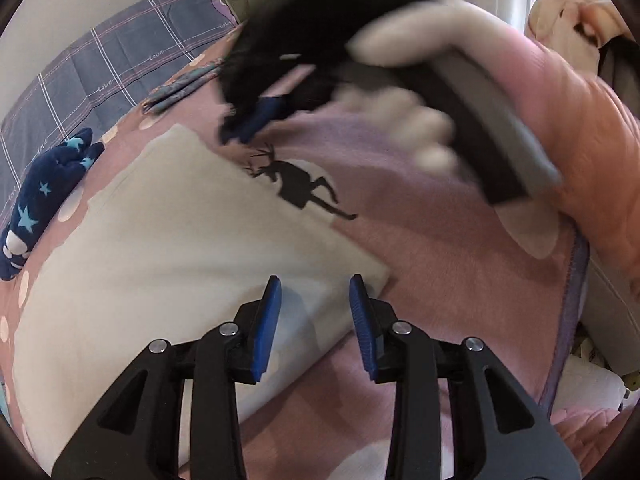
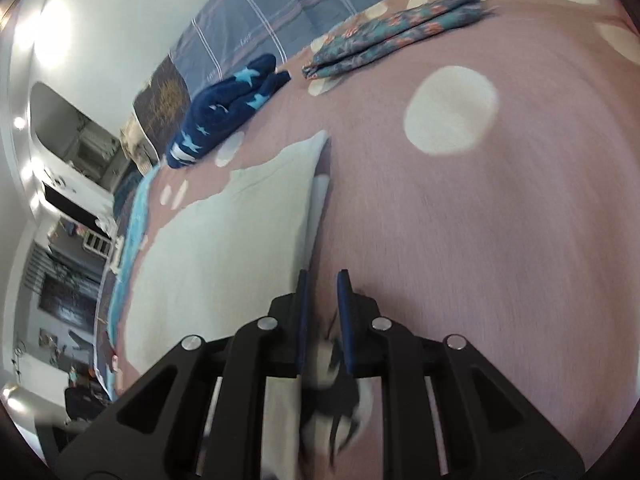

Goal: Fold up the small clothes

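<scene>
A white garment [image 1: 180,240] lies folded flat on the pink bedspread [image 1: 440,260]. My left gripper [image 1: 315,280] hovers over its near right corner, open, blue pads apart, with nothing gripped. In the left wrist view my right gripper [image 1: 248,124] shows blurred above the garment's far edge, held by a hand with an orange sleeve [image 1: 580,140]. In the right wrist view the right gripper [image 2: 323,274] stands over the white garment's [image 2: 224,248] right edge. Its pads leave a narrow gap, and only bedspread [image 2: 480,220] shows through it.
A navy star-print garment [image 1: 44,196] [image 2: 228,108] lies at the bed's far left. A folded teal floral cloth [image 1: 184,88] [image 2: 400,36] sits farther back. Behind both is a grey plaid pillow [image 1: 100,68] [image 2: 280,0]. A black deer print [image 1: 304,188] marks the bedspread.
</scene>
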`<move>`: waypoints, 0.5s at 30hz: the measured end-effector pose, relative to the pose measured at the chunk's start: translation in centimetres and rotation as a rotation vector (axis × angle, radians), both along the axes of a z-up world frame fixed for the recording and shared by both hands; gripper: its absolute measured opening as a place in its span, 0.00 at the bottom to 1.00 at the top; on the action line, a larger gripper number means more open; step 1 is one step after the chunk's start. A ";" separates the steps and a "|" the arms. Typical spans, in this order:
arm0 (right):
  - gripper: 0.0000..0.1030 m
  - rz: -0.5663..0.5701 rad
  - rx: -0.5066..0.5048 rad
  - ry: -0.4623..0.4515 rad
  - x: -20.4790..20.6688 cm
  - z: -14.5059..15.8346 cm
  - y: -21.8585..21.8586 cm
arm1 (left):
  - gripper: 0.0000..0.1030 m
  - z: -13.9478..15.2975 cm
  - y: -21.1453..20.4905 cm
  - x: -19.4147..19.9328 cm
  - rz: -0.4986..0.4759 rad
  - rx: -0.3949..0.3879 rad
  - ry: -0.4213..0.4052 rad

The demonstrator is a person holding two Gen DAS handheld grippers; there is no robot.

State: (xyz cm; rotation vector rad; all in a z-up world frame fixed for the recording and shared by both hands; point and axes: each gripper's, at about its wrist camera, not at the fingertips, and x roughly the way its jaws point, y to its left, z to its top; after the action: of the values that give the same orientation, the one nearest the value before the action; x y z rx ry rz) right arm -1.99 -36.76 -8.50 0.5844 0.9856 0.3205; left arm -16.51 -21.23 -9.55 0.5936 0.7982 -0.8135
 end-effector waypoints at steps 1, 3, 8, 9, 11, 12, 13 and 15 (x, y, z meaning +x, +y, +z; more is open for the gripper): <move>0.15 0.018 -0.002 0.007 0.9 -0.1 0.2 | 0.36 -0.1 -0.2 -0.1 0.000 0.006 -0.011; 0.16 0.049 0.009 0.023 3.0 -0.7 0.6 | 0.37 -0.2 -0.5 -0.5 0.002 0.010 -0.019; 0.28 0.092 0.042 0.017 6.1 -1.2 1.1 | 0.45 -0.3 -0.3 0.9 0.046 -0.030 0.041; 0.12 0.082 0.021 0.009 6.5 -0.9 1.2 | 0.44 -0.4 -0.3 1.0 0.049 -0.040 0.052; 0.02 0.076 0.025 -0.043 6.5 0.2 1.1 | 0.12 -0.3 -0.2 1.3 0.039 -0.063 0.084; 0.02 0.077 0.043 -0.078 6.3 0.8 1.2 | 0.04 -0.2 -0.3 1.2 0.034 -0.070 0.098; 0.02 0.079 0.038 -0.112 6.0 1.4 1.3 | 0.01 -0.1 -0.2 1.5 0.035 -0.088 0.125; 0.02 0.079 -0.023 -0.179 5.5 2.6 1.9 | 0.00 -0.1 0.3 1.8 0.031 -0.121 0.166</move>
State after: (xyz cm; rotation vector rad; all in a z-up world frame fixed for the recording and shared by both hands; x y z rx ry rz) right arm 3.53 -34.90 -5.87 0.4878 0.8396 0.4242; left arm -14.71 -20.96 -9.64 0.4090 0.9006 -0.8843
